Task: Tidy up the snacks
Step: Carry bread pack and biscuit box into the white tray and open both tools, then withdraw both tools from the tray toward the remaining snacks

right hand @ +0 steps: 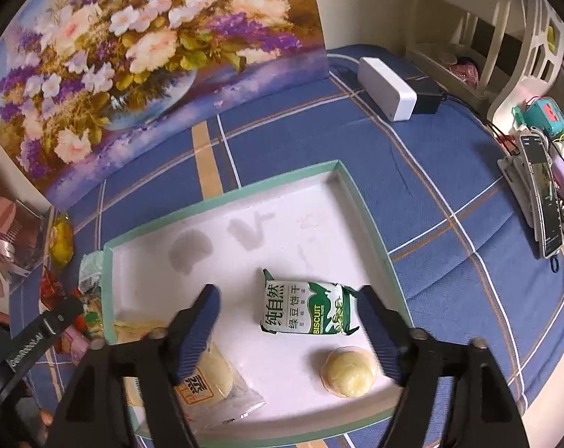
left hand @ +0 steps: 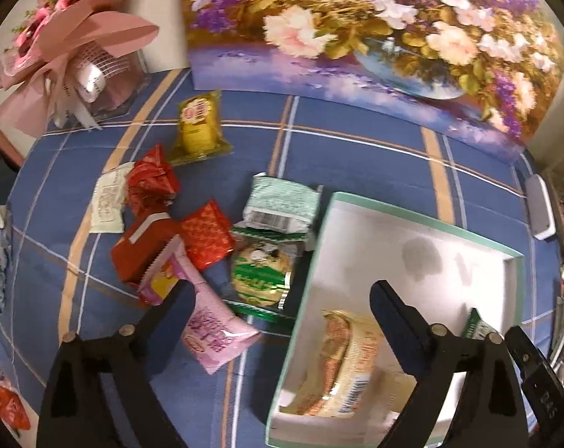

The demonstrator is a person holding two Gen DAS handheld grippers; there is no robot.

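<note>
— Jaws first, left wrist view: we hold the left gripper [left hand: 282,321] spread wide with nothing between the fingers. What lies around them?

— Just beyond the left finger we see the pink packet [left hand: 215,330], and past it the loose heap: a round green-wrapped snack [left hand: 261,276], a red packet [left hand: 206,239], a red box [left hand: 140,248], a pale green packet [left hand: 282,205], and farther ahead a yellow packet [left hand: 199,127]. By the right finger sits the white tray [left hand: 468,242] with a cream-and-orange packet [left hand: 347,366] inside it.

— So we judge the sorting partly done, with most snacks not yet in the tray.

— Agreed. Now the right wrist view: we hold the right gripper [right hand: 287,321] just as wide apart, empty, over the tray [right hand: 222,194].

— Between its fingers lies the green biscuit packet [right hand: 306,308]; near the right finger rests a round pale cake [right hand: 351,371], and by the left finger a clear-wrapped pale cake [right hand: 211,373].

— Our guess at the next move: the left gripper drops onto the pink packet, closes on its middle without crumpling it, then carries it rightward over the tray rim.
</note>
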